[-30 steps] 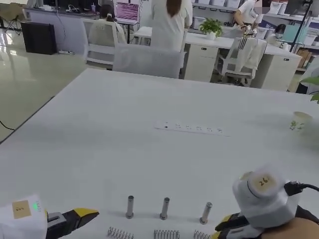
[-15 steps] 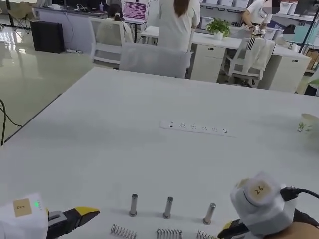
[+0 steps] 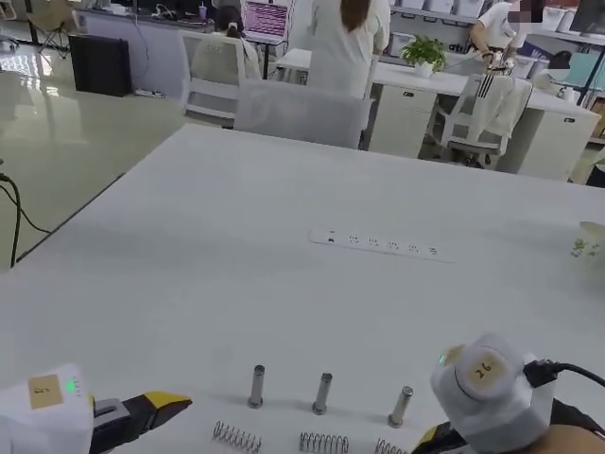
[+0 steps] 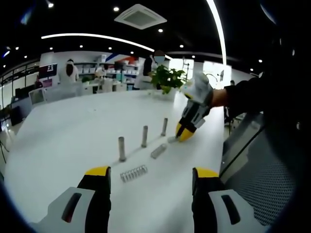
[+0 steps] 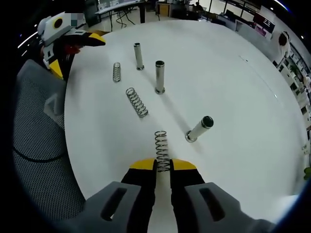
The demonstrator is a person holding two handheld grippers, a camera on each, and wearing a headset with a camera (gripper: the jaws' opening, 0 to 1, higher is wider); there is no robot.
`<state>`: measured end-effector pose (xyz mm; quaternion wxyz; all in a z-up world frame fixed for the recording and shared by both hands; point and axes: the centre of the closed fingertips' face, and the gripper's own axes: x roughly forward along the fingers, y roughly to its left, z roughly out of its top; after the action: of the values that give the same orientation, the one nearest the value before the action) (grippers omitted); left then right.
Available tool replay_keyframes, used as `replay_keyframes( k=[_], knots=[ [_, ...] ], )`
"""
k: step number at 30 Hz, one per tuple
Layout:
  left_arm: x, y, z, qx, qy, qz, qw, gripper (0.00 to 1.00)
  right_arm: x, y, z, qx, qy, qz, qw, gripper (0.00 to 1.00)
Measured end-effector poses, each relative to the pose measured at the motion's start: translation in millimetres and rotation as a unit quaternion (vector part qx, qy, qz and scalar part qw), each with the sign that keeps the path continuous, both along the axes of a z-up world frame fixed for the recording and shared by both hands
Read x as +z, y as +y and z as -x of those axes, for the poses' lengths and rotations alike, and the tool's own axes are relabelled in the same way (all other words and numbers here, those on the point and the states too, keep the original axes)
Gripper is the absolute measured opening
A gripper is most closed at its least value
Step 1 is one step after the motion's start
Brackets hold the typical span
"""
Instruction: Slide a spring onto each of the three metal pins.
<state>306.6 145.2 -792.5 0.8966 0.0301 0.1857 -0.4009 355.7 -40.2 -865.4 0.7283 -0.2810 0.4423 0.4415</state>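
A wide white bench (image 3: 284, 189), a white power strip (image 3: 381, 245) lying across it, stands in an open-plan office with a glossy pale floor (image 3: 66, 123). Beyond it are white chairs (image 3: 301, 113), desks (image 3: 402, 118), a potted plant (image 3: 423, 52) and people at work. A dark ceiling carries long light strips (image 4: 92, 36), spot lamps and a square air vent (image 4: 140, 15).

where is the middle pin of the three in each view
Head view: the middle pin stands at bottom centre, between the other two.
Left gripper view: the middle pin is near the centre, second in the row running away up-right.
Right gripper view: the middle pin is at upper centre, beyond the jaws.
Shared landmark: the middle spring, lying on the table beside it.
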Motion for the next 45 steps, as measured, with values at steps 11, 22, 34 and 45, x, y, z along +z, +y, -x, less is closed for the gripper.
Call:
replay_keyframes(
  k=[11,22,34,45],
  knots=[
    [-1.5,-7.5,0.0,-0.019,0.002,-0.001,0.9998,0.61,11.7,7.7,6.3,-0.001,0.006,-0.012,0.9999,0.07],
    [-3.5,-18.3,-2.2,-0.036,0.008,0.005,0.9993,0.56,24.5,25.9,17.3,0.021,0.017,-0.027,0.9993,0.07],
    [1.4,-48.8,-3.9,-0.083,-0.007,-0.011,0.9965,0.47,40.8,49.8,29.6,0.073,0.015,-0.032,0.9967,0.07],
    [3.6,-52.4,-4.2,-0.104,-0.017,-0.021,0.9942,0.38,54.3,72.4,37.0,0.125,0.010,-0.031,0.9916,0.07]
  ],
)
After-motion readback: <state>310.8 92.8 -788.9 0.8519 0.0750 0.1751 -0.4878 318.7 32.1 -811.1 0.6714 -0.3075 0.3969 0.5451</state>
